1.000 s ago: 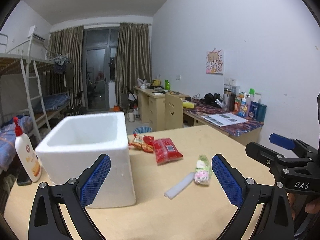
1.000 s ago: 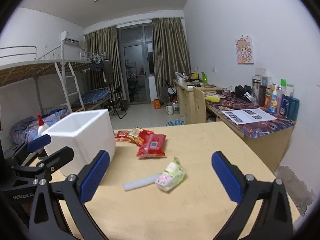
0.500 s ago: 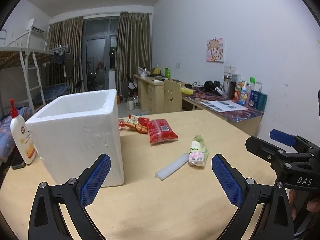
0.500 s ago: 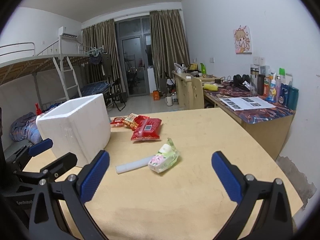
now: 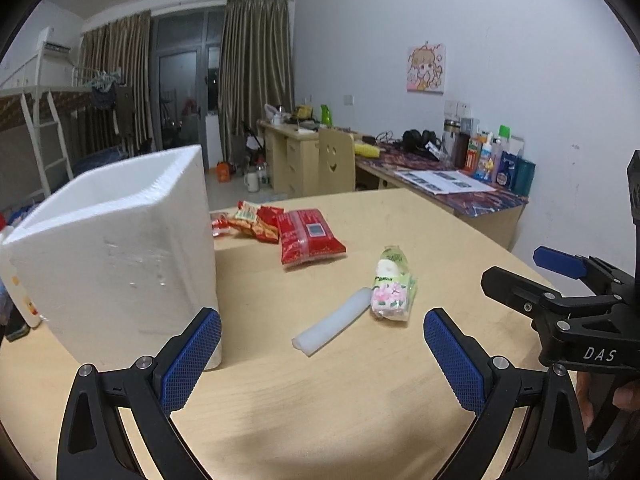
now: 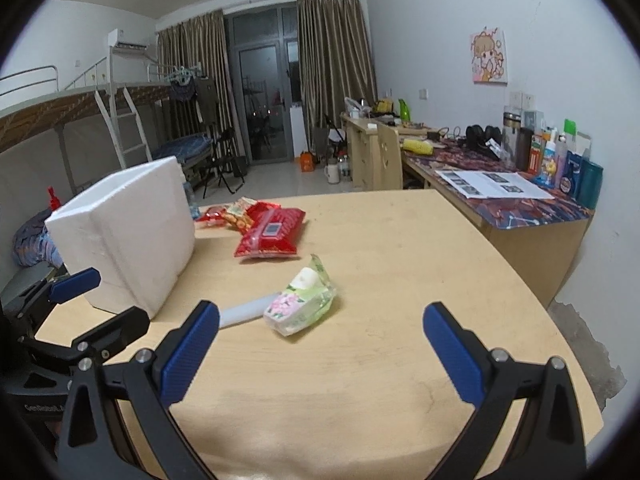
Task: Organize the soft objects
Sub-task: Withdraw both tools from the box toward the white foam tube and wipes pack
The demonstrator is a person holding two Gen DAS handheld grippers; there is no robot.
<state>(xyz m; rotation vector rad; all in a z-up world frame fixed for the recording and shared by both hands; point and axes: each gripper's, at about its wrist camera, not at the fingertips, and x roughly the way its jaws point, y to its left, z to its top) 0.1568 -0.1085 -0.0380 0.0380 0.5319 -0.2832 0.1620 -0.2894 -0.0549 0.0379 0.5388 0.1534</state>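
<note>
Both claws, left claw [image 5: 322, 354] and right claw [image 6: 321, 350], gape level above table [image 6: 400, 280]

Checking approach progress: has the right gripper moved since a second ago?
Yes. In the right wrist view the right gripper has come forward and down toward the green tissue pack, which now sits lower and larger against the table.

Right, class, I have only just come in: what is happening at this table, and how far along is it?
A person holds a two-finger gripper in each hand over a wooden table. The left gripper and the right gripper are both open and hold nothing. A white foam box stands on the table. Beside it lie a green tissue pack, a white foam strip, a red wipes pack and some snack packets. Nothing has been picked up; the box's inside is not visible.
</note>
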